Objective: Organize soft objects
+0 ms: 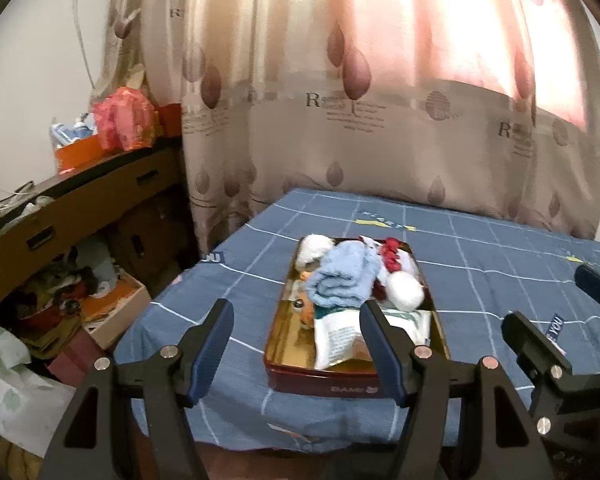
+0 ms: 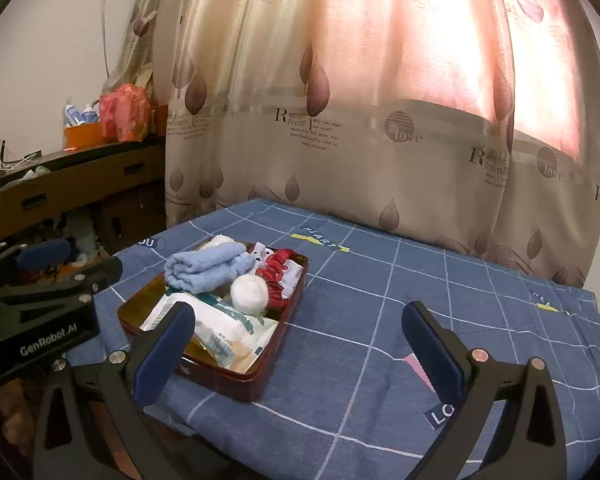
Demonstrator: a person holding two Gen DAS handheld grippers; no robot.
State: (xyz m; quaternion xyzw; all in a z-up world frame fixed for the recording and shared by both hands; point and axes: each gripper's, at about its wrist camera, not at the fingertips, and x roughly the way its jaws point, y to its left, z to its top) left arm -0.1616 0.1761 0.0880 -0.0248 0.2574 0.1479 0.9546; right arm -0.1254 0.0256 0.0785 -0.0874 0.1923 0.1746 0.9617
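Note:
A dark red tin tray [image 1: 324, 384] [image 2: 260, 376] stands on the blue checked cloth. In it lie a folded light-blue towel [image 1: 340, 280] [image 2: 204, 266], a white pompom ball [image 1: 406, 292] [image 2: 250, 294], a red scrunchie [image 1: 392, 256] [image 2: 278, 270], a white tissue packet [image 1: 340, 336] [image 2: 220, 328] and a small orange plush [image 1: 306, 312]. My left gripper [image 1: 298, 350] is open and empty in front of the tray's near edge. My right gripper [image 2: 298, 348] is open and empty, just right of the tray; it also shows in the left wrist view [image 1: 556, 320].
The cloth-covered table [image 2: 420, 320] backs onto a leaf-print curtain [image 2: 340, 120]. Left of it stand cardboard boxes [image 1: 80, 208], a cluttered open box [image 1: 112, 304] on the floor, and a red bag [image 1: 124, 120] on a shelf.

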